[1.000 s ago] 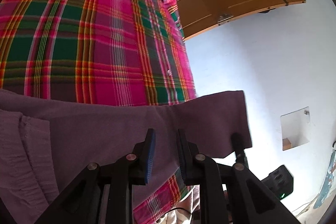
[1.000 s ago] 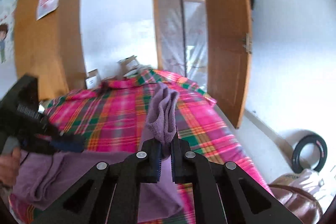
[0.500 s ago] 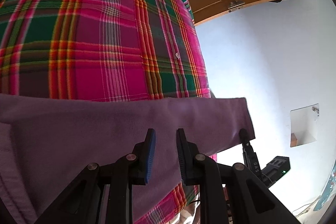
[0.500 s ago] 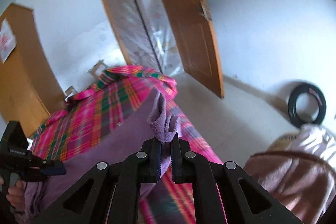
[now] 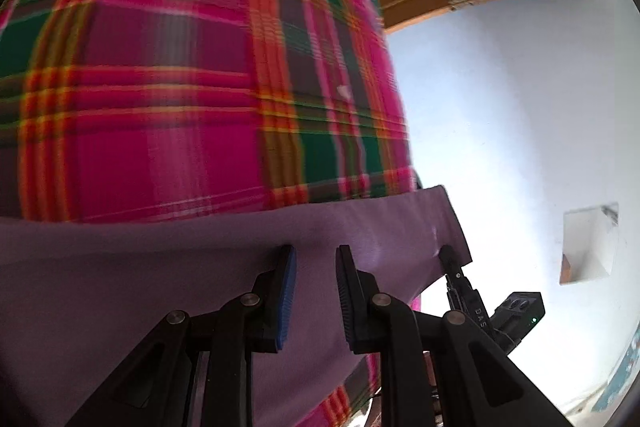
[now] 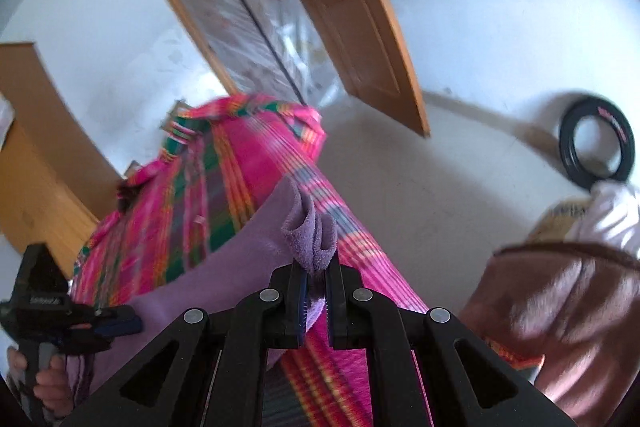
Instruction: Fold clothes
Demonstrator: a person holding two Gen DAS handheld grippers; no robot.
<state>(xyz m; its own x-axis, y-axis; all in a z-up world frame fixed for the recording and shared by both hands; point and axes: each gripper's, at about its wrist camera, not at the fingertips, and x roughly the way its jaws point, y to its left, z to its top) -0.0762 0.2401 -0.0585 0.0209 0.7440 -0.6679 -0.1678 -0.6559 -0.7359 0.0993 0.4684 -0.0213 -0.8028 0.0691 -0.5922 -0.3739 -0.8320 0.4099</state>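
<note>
Right gripper (image 6: 314, 277) is clamping a bunched corner of the purple garment (image 6: 248, 251), the cloth puckering up in a small tuft just beyond the fingertips. Left gripper (image 5: 314, 267) is standing with a plain gap between its fingers; the purple garment (image 5: 160, 267) is lying behind and under them, and whether any cloth is caught there cannot be told from the left wrist view. In the right wrist view the same gripper is showing at near left, a hand (image 6: 48, 379) wrapped on its handle, its tip at the garment's other end, too small to read its state. The garment is stretching taut between the two grippers as a long straight edge, hanging or lying just over the pink-and-green plaid bedspread (image 5: 180, 87), near the bed's right side; contact with the bed is not settled. No crease or doubled layer is visible across the main span, so the piece is reading as spread out rather than folded. This would fit either shaking it flat ahead of laying it down or carrying an edge across for a fold. Judgement: folding is not finished. A brown heap of cloth (image 6: 560, 307) is sitting at near right, a tyre (image 6: 596, 143) on the floor far right.
</note>
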